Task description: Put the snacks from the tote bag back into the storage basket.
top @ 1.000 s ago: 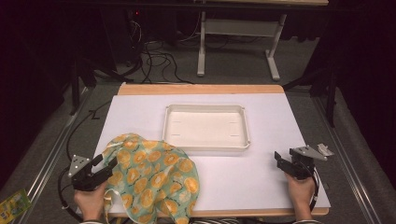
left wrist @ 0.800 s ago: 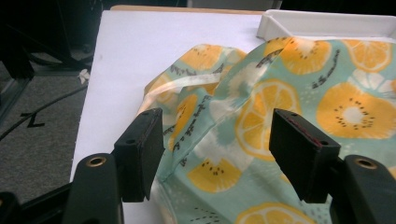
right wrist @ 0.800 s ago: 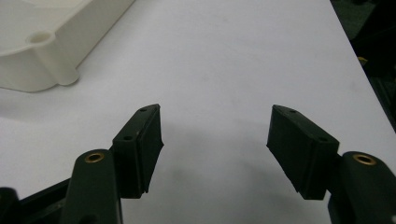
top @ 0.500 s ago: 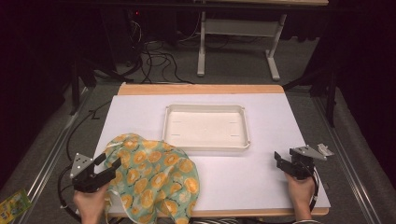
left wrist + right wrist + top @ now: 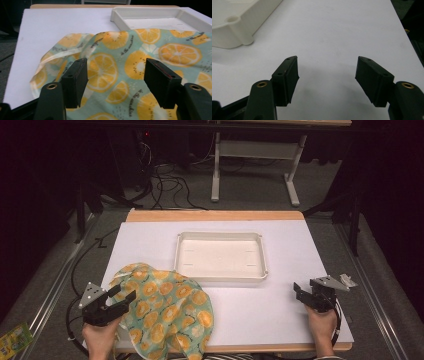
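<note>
- High view, far left: a small green and yellow packet (image 5: 15, 338) lies on the floor, well left of the tray and off the table's near-left corner.
- Your left gripper (image 5: 120, 298) sits left of the tray and nearer to you, at the left edge of the cloth. Its jaws stand apart, nothing between them; a grey three-cornered plate rides on top.
- Left gripper view: your left gripper (image 5: 115, 75) has both black jaws spread wide above the cloth (image 5: 140, 75). No pinch on the fabric visible; whether the jaws touch it, you cannot tell.
- Cloth (image 5: 165, 310): pale green, printed with orange slices, lying rumpled on the white table (image 5: 280, 320). It is on the near-left side of the tray, and its far edge reaches up to the tray's near-left corner. Its near edge runs to the table's front edge.
- In the left gripper view a folded hem shows along the cloth's left border, and the tray (image 5: 150, 17) lies just beyond the cloth.
- Tray (image 5: 220, 275): white, shallow, rectangular, resting flat at mid-table.
- Your right gripper (image 5: 303, 293) is right of the tray and nearer to you, well apart from the cloth. Jaws apart, holding nothing.
- Right gripper view: your right gripper (image 5: 327, 75) has its jaws wide over bare table (image 5: 337, 30); the tray's corner (image 5: 234, 25) shows beyond them.
</note>
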The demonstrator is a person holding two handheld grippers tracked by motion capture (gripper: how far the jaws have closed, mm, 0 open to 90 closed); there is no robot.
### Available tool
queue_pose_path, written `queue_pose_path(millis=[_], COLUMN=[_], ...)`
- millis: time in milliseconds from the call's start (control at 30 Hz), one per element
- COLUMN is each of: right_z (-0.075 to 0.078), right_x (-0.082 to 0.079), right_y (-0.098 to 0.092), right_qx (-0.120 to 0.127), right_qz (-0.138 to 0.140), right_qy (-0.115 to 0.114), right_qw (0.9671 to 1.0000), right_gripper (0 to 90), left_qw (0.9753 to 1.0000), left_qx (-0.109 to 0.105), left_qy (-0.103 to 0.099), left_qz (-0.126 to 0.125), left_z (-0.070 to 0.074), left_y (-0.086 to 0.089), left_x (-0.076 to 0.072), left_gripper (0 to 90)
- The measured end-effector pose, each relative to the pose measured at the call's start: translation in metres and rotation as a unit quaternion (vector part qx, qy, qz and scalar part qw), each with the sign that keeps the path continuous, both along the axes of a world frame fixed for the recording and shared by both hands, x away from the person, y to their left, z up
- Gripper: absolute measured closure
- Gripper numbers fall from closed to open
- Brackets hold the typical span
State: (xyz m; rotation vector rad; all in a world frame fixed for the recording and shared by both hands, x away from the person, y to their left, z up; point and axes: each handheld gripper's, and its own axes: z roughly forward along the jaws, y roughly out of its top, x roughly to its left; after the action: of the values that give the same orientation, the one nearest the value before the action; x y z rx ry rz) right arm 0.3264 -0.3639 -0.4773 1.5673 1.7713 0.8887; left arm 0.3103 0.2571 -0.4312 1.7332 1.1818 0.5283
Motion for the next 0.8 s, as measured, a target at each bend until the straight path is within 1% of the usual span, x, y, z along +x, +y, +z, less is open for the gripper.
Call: queue_pose_path(millis=[33,67,100,200,233,300,333,367,400,433,467,500,533,600,667,733,767,800], right_z=[0.0,0.0,0.0,0.0,0.0,0.0,0.0,0.0,0.0,0.0,0.0,0.0,0.0,0.0,0.0,0.0,0.0,0.0], right_x=[0.0,0.0,-0.001,-0.001,-0.001,-0.002,-0.002,-0.002,-0.002,-0.001,-0.001,-0.001,-0.002,-0.002,-0.002,-0.001,-0.001,-0.001], right_y=[0.0,0.0,-0.001,-0.001,-0.001,-0.001,-0.001,-0.001,-0.001,-0.001,-0.001,-0.001,-0.001,0.0,0.0,0.0,0.0,0.0], right_qx=[0.003,0.003,0.005,0.006,0.001,0.005,0.005,0.004,0.004,0.001,0.001,0.001,0.003,0.004,0.003,0.003,0.003,0.002], right_qz=[-0.002,-0.002,-0.001,0.002,0.008,0.006,0.006,0.006,0.006,0.008,0.008,0.008,0.008,0.007,0.007,0.006,0.006,0.006], right_qy=[-0.001,-0.001,-0.002,-0.004,-0.007,-0.008,-0.008,-0.008,-0.008,-0.008,-0.008,-0.008,-0.008,-0.009,-0.009,-0.005,-0.005,-0.006], right_qw=[1.0,1.0,1.0,1.0,0.9999,0.9999,0.9999,0.9999,0.9999,0.9999,0.9999,0.9999,0.9999,0.9999,0.9999,1.0,1.0,1.0], right_gripper=[35.2,35.2,35.2,34.7,34.7,34.7,34.7,34.7,34.7,34.7,34.7,34.7,34.6,34.6,34.6,34.6,34.6,34.6], left_qw=[1.0,1.0,0.9999,0.9997,0.9995,0.9992,0.9992,0.9987,0.9987,0.998,0.998,0.9973,0.9969,0.9964,0.9963,0.9952,0.9952,0.9945], left_qx=[0.005,0.005,0.007,0.004,0.006,0.011,0.011,0.013,0.013,0.017,0.017,0.022,0.027,0.036,0.034,0.037,0.037,0.039], left_qy=[-0.001,-0.001,-0.002,-0.001,-0.001,-0.003,-0.003,-0.005,-0.005,-0.005,-0.005,-0.005,-0.005,-0.001,0.002,0.003,0.003,0.006], left_qz=[-0.008,-0.008,-0.016,-0.022,-0.03,-0.039,-0.039,-0.049,-0.049,-0.061,-0.061,-0.07,-0.074,-0.076,-0.079,-0.09,-0.09,-0.097], left_z=[0.003,0.003,0.005,0.006,0.007,0.01,0.01,0.012,0.012,0.015,0.015,0.016,0.017,0.017,0.017,0.016,0.016,0.015], left_y=[-0.006,-0.006,-0.011,-0.015,-0.02,-0.026,-0.026,-0.033,-0.033,-0.04,-0.04,-0.046,-0.049,-0.054,-0.057,-0.066,-0.066,-0.072], left_x=[-0.001,-0.001,-0.001,-0.002,-0.002,-0.004,-0.004,-0.004,-0.004,-0.005,-0.005,-0.004,-0.002,0.001,0.003,0.006,0.006,0.008], left_gripper=[36.2,36.2,36.2,36.2,36.1,36.0,35.8,35.7,35.5,35.4,35.2,35.2,35.2,35.2,35.1,33.8,33.2,32.4])
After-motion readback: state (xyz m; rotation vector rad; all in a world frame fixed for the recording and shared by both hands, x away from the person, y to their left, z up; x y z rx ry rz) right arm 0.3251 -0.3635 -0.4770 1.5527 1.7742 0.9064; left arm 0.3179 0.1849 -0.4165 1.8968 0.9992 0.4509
